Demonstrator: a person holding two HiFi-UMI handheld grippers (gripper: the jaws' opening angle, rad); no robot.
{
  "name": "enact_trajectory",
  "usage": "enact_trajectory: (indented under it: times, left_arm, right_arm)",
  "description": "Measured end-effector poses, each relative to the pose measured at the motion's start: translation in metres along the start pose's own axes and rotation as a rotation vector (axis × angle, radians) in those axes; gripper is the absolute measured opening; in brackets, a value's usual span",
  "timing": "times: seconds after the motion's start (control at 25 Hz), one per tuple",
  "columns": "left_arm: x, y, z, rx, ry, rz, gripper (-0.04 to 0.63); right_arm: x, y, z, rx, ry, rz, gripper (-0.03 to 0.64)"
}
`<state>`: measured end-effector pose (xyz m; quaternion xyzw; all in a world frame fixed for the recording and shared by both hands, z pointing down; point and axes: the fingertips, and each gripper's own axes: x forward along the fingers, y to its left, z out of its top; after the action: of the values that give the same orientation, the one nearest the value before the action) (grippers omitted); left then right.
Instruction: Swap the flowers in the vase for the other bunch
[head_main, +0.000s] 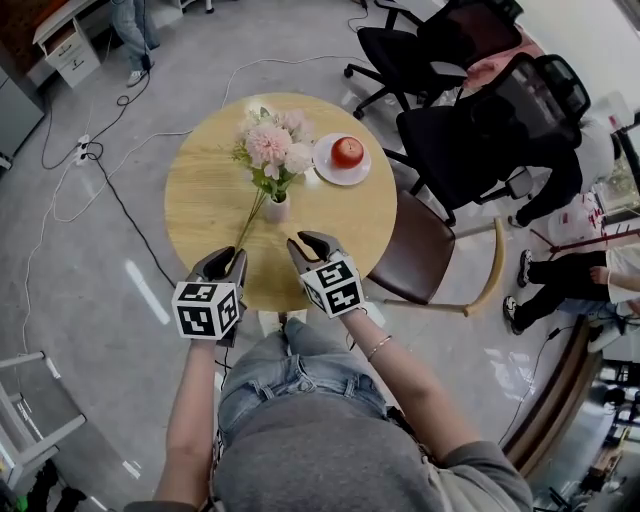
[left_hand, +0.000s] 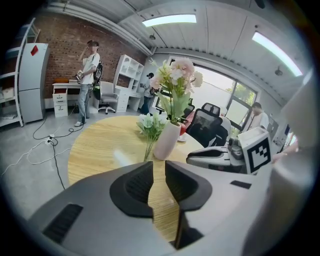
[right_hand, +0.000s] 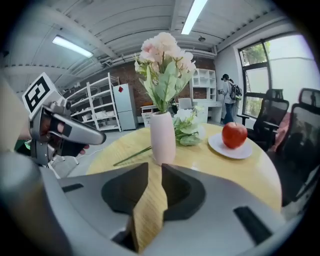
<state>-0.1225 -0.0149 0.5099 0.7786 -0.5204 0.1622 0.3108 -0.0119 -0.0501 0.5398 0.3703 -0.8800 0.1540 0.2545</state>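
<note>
A red apple (head_main: 347, 151) sits on a white plate (head_main: 325, 172) near the round surface's (head_main: 200, 205) far right edge. A brown chair (head_main: 418, 248) stands beside the right edge, with black office chairs (head_main: 470, 140) beyond.

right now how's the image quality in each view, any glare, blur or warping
Head view: even light, a glare streak on the floor, fisheye bending the chairs at the edge. Left gripper view: dark round corners, strip lights blown out, a pale glare patch on the table. Right gripper view: window overexposed, vase and apple sharp.
</note>
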Motion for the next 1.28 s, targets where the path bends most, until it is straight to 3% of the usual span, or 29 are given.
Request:
enact_trajectory:
  times: [0.28,0.68,1.28]
  left_arm:
    - [-0.010,-0.002,-0.012,0.020,0.004,0.019,0.050]
    - [-0.027,-0.001,-0.017,-0.013,-0.027,0.049,0.023]
    - [-0.058,-0.047,-0.015,-0.003,-0.141,0.115,0.023]
  right_arm:
    - [-0.029,0.009,0.003,0.057,-0.042,-0.031,0.026]
    - [-0.061,0.021,0.004,0.156,-0.081,0.019,0.011]
    - [-0.121,0.013,0.017,0.126,-0.191,0.010,0.009]
